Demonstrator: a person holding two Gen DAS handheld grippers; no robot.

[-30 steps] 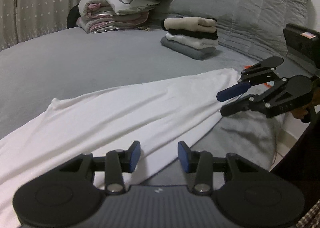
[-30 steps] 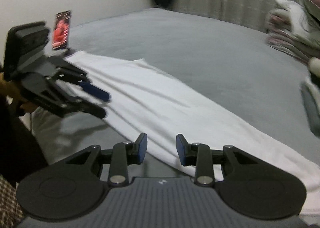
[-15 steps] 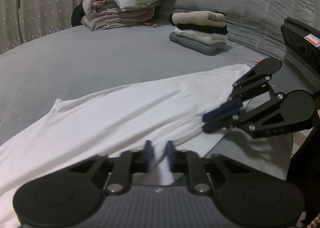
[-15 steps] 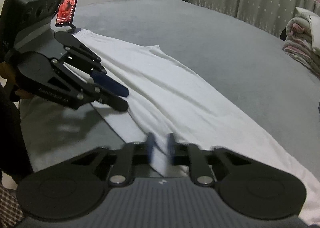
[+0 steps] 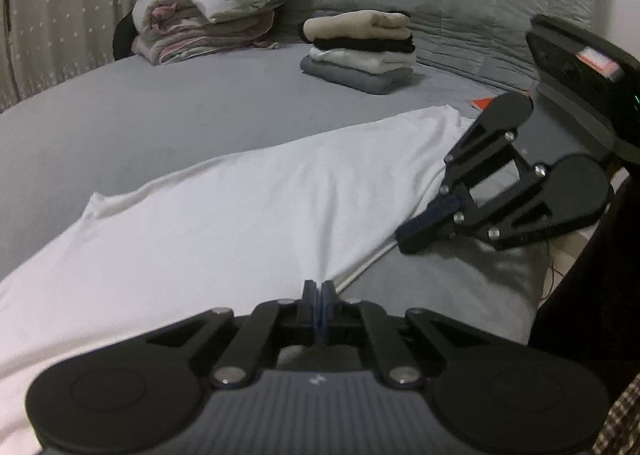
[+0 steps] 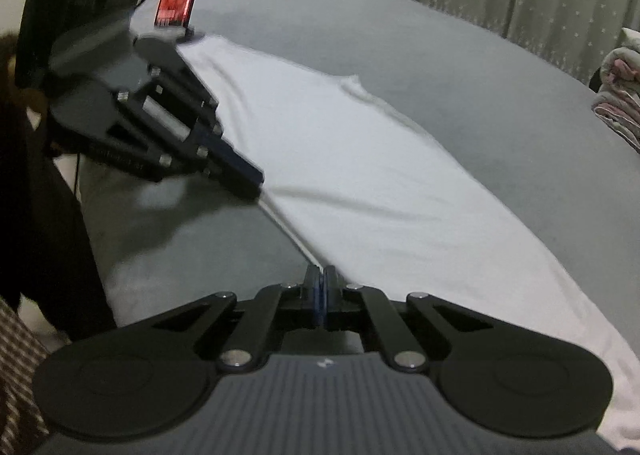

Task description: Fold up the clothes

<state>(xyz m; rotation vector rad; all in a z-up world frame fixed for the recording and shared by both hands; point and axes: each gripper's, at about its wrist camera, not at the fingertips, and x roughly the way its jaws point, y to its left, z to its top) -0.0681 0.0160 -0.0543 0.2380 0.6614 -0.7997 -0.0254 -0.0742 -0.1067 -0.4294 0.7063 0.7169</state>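
Two tools, left tool (image 5: 319, 289) and right tool (image 6: 320, 275), are pinching shut on the near edge of a white garment (image 5: 240, 207) lying spread across the bed (image 5: 160, 115); carrying that edge over evenly looks next.

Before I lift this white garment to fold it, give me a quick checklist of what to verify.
1. Left hand-held gripper shut on the garment edge: ok.
2. Right hand-held gripper shut on the same edge: ok.
3. Both layers caught in each grip: cannot tell.
4. Garment lying flat: not ok, some wrinkles.
5. Bed beyond the garment free for the fold: ok.
6. Folded stack apart from the garment: ok.
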